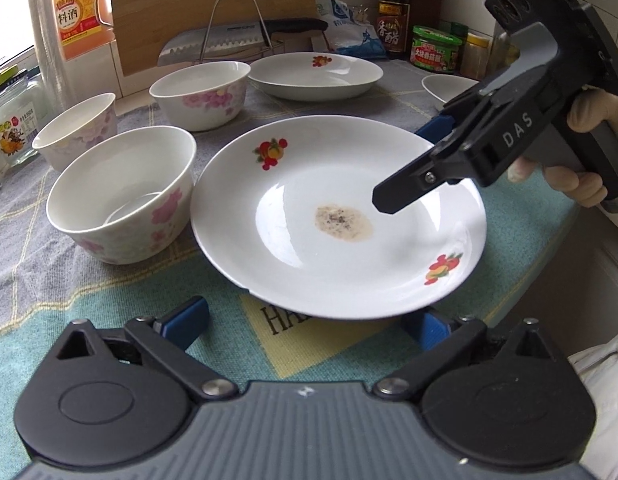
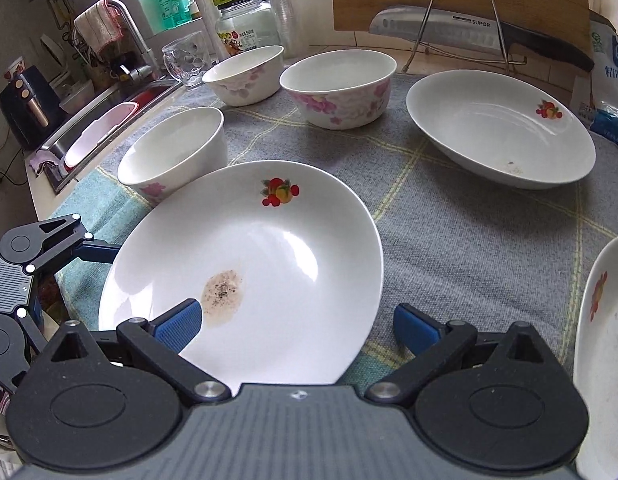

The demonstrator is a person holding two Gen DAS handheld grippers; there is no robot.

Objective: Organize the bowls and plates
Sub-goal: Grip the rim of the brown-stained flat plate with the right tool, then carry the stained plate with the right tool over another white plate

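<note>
Barely started, as I read it: nothing is stacked. Three floral bowls sit apart on the bench [image 2: 469,240], which is covered by a checked cloth: near bowl [image 1: 121,192], small bowl [image 1: 75,136], far bowl [image 1: 203,94]. A second plate [image 2: 503,128] lies flat at the back and a third plate [image 2: 605,352] shows at the right edge of the right wrist view. All plates and all bowls are left to group.

The stained plate [image 1: 337,216], with a brown residue patch near its centre, is the item in hand. It looks lifted or tilted off the cloth, and both grippers are at its rim.

Left gripper [image 1: 309,320]: fingers apart, one blue pad [image 1: 187,322] just left of the plate's near edge, the other mostly hidden beneath the rim. Not clamped on anything I can see.

Right gripper [image 2: 297,328]: comes in from the opposite side, angled down over the plate. Fingers spread, one pad [image 2: 179,324] over the plate's inner surface, the other [image 2: 417,330] outside the rim above the cloth. So they straddle the edge; contact is probable, but the fisheye doesn't settle it.

The person's hand [image 1: 589,148] grips the right handle, tool tilted nose-down toward the plate centre.
</note>
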